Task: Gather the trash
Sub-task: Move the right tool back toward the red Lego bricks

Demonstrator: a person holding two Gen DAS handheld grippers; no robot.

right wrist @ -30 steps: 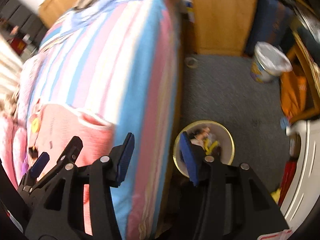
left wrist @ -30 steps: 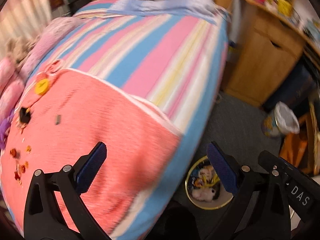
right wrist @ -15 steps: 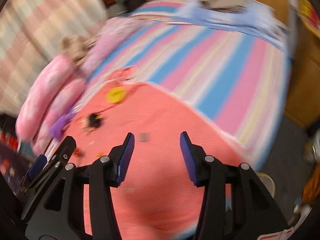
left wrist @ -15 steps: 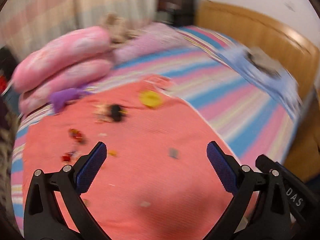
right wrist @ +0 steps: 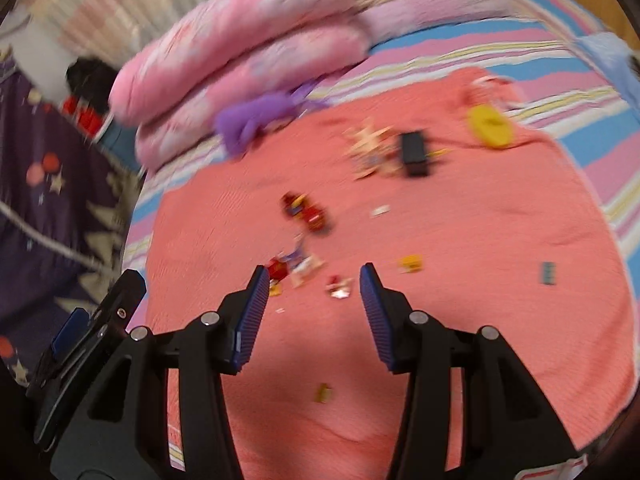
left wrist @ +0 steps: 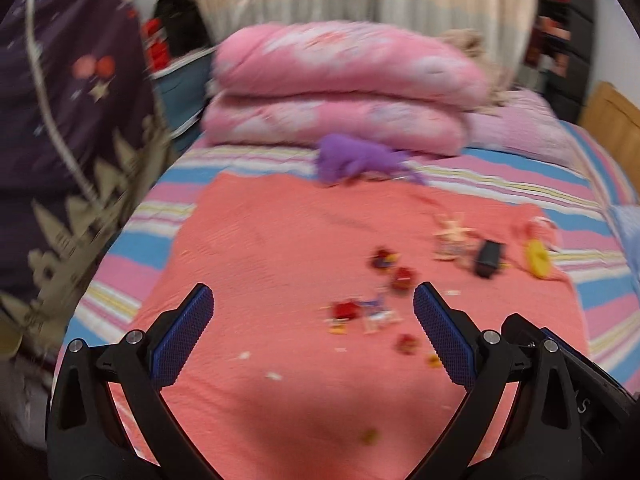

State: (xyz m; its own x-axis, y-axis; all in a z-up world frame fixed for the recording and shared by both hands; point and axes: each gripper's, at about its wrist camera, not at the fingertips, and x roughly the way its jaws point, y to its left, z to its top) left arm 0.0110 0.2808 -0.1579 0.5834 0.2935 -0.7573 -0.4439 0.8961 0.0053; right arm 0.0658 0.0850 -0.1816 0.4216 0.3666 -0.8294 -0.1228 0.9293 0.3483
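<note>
Both tongs (left wrist: pixel 313 330) (right wrist: pixel 311 308) gape wide, holding nothing.

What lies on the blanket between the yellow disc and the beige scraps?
A small black box lies between the yellow disc and the beige scraps; both wrist views show it.

Little could be read. In the left wrist view the right gripper (left wrist: pixel 576 400) showed at the lower right edge, and its black body bore pale letters of which only an "S" was clear. The small scraps (right wrist: pixel 300 268) on the pink blanket (right wrist: pixel 460 240) were too blurred for any print to be read.
</note>
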